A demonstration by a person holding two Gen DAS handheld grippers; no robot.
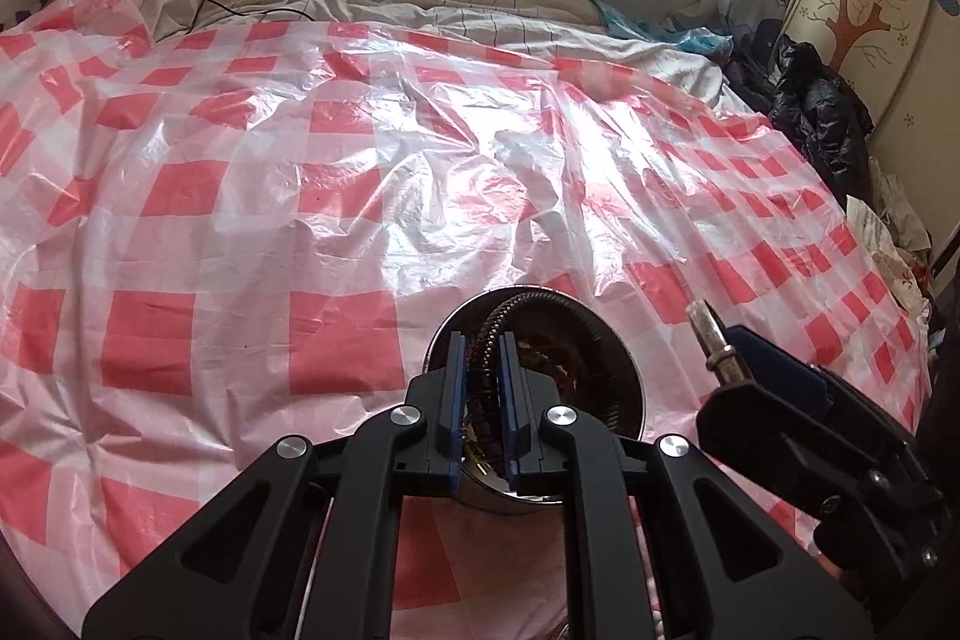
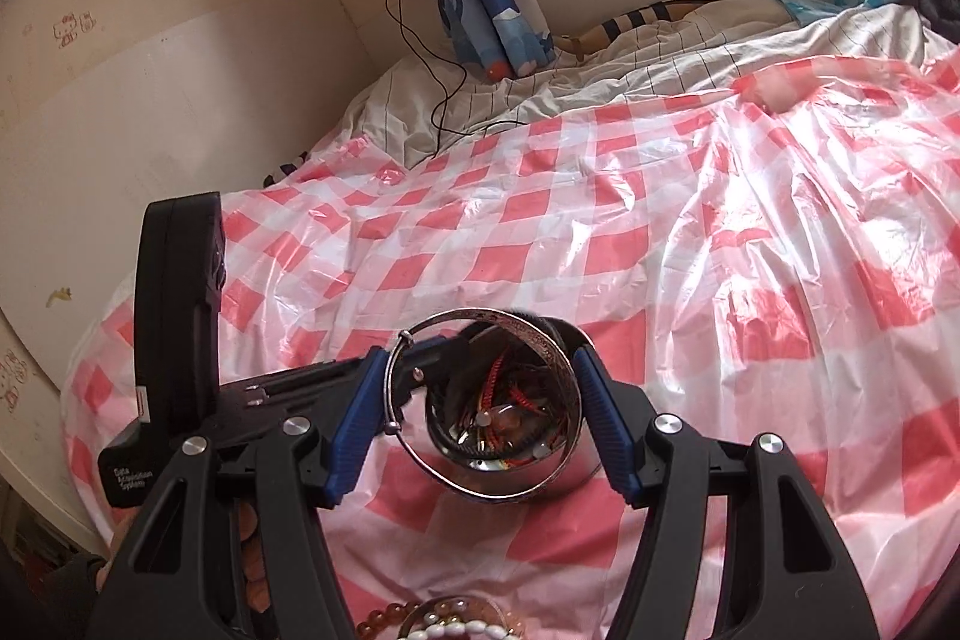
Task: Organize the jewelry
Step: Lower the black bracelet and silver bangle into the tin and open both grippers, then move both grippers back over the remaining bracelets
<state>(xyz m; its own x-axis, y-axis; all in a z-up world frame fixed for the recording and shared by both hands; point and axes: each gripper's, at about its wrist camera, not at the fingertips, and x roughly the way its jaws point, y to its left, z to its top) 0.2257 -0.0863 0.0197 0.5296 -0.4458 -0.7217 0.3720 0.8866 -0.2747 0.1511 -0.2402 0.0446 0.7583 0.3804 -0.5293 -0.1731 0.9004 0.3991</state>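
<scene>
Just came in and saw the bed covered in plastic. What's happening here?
A person is sorting jewelry on the checkered plastic sheet. The right hand-held gripper holds a silver bangle between its pads, above a metal bowl of jewelry. The left hand-held gripper, nearly shut, grips that bowl's rim. More beaded bracelets lie nearer.
</scene>
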